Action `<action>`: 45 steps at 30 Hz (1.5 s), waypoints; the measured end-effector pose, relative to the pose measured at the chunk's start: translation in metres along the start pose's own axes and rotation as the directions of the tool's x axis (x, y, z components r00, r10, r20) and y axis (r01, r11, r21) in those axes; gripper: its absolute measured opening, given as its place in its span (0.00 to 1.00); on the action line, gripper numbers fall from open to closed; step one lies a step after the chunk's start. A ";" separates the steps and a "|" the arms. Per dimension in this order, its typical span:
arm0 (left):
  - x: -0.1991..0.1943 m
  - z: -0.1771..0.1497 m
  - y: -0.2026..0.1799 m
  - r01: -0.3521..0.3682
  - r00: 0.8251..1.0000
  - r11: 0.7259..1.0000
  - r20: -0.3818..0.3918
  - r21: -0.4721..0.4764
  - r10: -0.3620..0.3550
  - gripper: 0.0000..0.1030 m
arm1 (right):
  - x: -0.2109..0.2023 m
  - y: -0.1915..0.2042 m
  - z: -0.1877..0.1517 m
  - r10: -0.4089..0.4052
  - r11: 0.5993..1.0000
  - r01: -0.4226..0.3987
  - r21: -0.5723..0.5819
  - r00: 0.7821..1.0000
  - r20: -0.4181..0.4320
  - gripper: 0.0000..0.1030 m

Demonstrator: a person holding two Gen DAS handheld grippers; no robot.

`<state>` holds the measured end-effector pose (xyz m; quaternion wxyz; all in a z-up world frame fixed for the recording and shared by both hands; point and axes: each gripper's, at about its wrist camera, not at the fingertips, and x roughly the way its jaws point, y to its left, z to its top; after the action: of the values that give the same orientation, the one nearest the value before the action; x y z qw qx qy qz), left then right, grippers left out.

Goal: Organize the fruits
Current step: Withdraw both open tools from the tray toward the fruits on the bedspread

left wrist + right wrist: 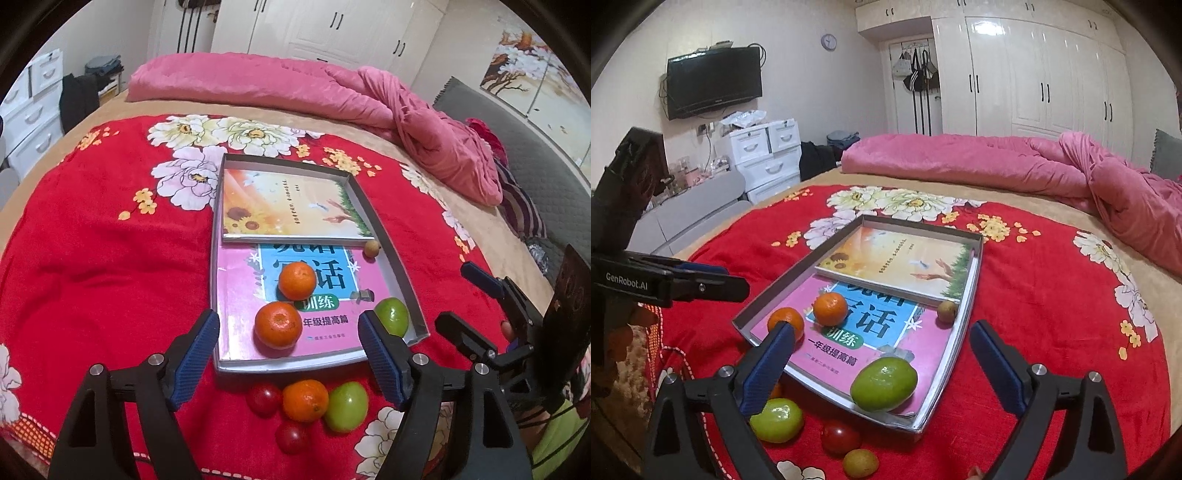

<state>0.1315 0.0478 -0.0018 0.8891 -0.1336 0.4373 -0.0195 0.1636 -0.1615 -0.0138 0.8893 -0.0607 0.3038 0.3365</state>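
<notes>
A shallow grey tray [397, 258] [975, 273] lies on the red flowered blanket and holds two books, two oranges [277, 325] [297, 282] [830, 308], a green fruit [393, 315] [884, 384] and a small brown fruit [372, 248] [947, 311]. In front of the tray lie an orange [305, 400], a green fruit [346, 406] [776, 419], two red tomatoes [264, 398] [291, 436] [840, 436] and a small yellow-green fruit [860, 463]. My left gripper [290, 354] is open and empty above the tray's near edge. My right gripper [882, 363] is open and empty above the tray's near corner.
A rumpled pink quilt [332, 96] [1034, 166] lies across the back of the bed. White wardrobes [1034, 74] stand behind; white drawers [768, 155] and a wall TV [714, 83] are at the left. The other gripper shows at the edge of each view [487, 325] [672, 282].
</notes>
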 end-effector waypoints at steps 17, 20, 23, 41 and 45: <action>-0.010 -0.009 0.004 0.019 1.000 1.000 -0.003 0.014 -0.019 0.76 | -0.027 -0.001 -0.001 -0.003 1.000 0.002 0.025 0.998 0.056 0.98; -0.011 -0.011 0.006 0.014 1.000 1.000 -0.003 0.020 -0.014 0.76 | -0.027 0.001 -0.002 0.001 1.000 -0.003 0.026 0.999 0.049 0.98; -0.013 -0.013 0.009 0.011 1.000 1.000 -0.005 0.015 -0.011 0.76 | -0.027 0.004 -0.003 0.004 1.000 -0.005 0.017 0.999 0.042 0.98; -0.016 -0.026 0.013 0.028 0.999 0.999 -0.037 0.018 -0.028 0.76 | -0.024 0.033 -0.014 0.070 0.997 -0.071 -0.041 0.997 -0.020 0.98; -0.017 -0.029 0.013 0.039 0.998 0.999 -0.041 0.018 -0.038 0.76 | -0.025 0.038 -0.016 0.075 0.996 -0.076 -0.049 0.997 -0.023 0.98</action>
<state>0.0969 0.0568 -0.0088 0.8808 -0.1334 0.4523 -0.0434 0.1165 -0.1516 -0.0081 0.8709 -0.0748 0.3066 0.3768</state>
